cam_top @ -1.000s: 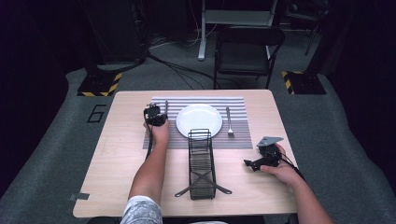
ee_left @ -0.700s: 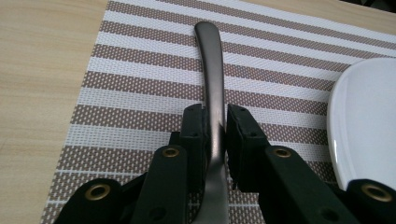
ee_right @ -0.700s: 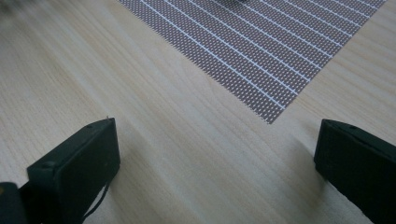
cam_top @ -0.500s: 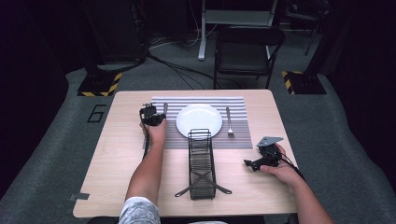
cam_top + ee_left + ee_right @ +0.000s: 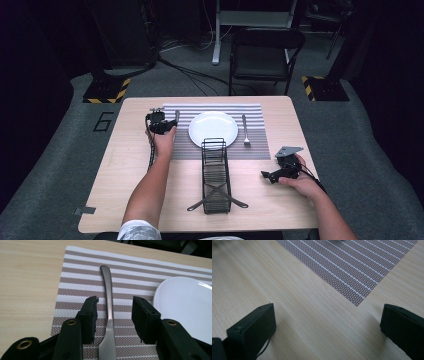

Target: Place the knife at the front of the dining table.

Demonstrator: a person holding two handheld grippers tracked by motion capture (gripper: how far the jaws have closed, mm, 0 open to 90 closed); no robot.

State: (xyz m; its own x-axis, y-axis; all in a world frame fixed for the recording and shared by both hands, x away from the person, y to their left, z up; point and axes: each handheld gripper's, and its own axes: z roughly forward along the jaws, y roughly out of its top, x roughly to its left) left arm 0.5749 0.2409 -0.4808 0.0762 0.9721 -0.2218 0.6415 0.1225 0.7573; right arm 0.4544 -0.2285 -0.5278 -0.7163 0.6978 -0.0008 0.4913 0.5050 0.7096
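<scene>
Nearest the person, the right hand [image 5: 300, 181] rests low on the bare table [image 5: 125, 190] at its right side, forearm angled in from the bottom edge, its right gripper [image 5: 267, 175] pointing leftward toward the wire rack [image 5: 215, 175]; in the right gripper view its jaws stand wide apart over bare wood with nothing between them, a corner of the striped placemat [image 5: 352, 267] ahead. Farther out, the left forearm stretches straight forward, the left gripper [image 5: 113, 315] just above the placemat's left part. Its jaws have just been opening and now straddle the knife [image 5: 108, 300] without touching it; the knife lies flat on the mat, just left of the white plate [image 5: 185, 305].
</scene>
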